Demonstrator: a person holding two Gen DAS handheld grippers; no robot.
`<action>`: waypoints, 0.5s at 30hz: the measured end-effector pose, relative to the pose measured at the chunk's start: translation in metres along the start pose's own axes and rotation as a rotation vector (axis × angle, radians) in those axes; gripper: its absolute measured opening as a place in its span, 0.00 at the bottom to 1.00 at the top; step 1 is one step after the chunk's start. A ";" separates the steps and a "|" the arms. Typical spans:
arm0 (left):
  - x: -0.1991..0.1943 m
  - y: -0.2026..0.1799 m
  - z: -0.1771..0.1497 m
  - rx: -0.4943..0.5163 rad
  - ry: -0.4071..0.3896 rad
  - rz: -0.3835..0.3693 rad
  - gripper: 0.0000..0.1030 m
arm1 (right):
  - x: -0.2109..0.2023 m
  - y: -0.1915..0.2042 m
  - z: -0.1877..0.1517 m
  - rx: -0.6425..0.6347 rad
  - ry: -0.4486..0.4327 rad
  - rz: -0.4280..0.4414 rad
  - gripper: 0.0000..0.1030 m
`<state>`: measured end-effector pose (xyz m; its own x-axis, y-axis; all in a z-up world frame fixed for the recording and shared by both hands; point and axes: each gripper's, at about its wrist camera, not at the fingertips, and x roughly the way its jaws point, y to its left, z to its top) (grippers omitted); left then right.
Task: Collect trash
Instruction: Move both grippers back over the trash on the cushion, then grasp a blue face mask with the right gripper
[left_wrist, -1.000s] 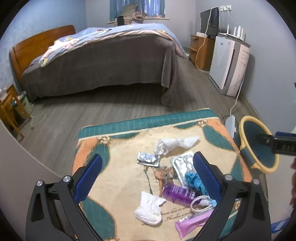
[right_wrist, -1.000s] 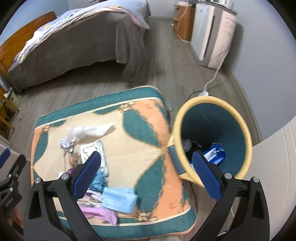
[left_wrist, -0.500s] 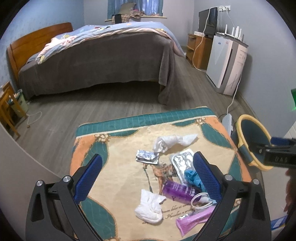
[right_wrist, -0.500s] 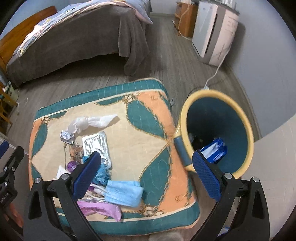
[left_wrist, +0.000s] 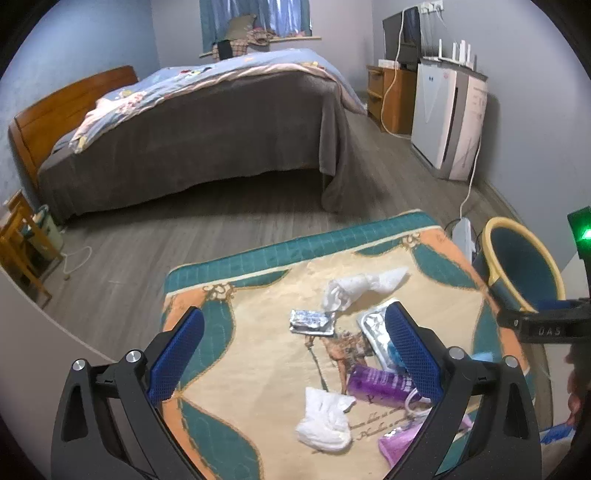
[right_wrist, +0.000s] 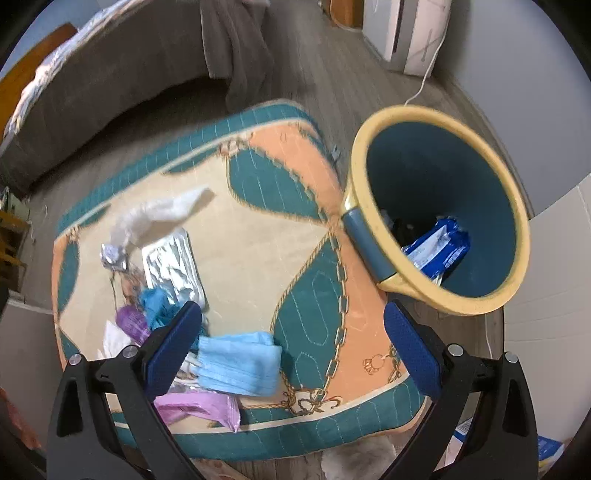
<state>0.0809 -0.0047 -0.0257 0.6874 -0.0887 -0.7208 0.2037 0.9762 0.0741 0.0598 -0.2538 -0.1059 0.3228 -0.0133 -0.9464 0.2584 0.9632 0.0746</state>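
Both tools gape empty, right tool (right_wrist: 291, 347), left tool (left_wrist: 295, 354) | bin (right_wrist: 373, 155) stands right of rug (right_wrist: 258, 229), one blue packet (right_wrist: 439, 251) inside | blue mask (right_wrist: 240, 363), long axis crosswise, just beside right tool's left finger, nearer it | two white tissues, two foil packs, one purple bottle (left_wrist: 380, 380).

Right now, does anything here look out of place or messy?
Yes. Litter is strewn over the rug: a blue face mask, crumpled tissue, a foil packet and a purple bottle. The bin beside it holds only a blue wrapper.
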 end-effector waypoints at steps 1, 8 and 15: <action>0.002 0.000 0.001 -0.001 0.004 0.000 0.94 | 0.007 0.001 -0.002 -0.007 0.026 0.008 0.94; 0.009 0.003 0.004 -0.029 0.021 -0.037 0.94 | 0.039 0.019 -0.013 -0.081 0.172 0.070 0.53; 0.019 -0.010 0.000 0.015 0.055 -0.053 0.94 | 0.041 0.037 -0.013 -0.169 0.198 0.099 0.06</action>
<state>0.0915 -0.0161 -0.0401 0.6359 -0.1291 -0.7609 0.2501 0.9672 0.0449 0.0708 -0.2156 -0.1458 0.1509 0.1197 -0.9813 0.0736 0.9885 0.1319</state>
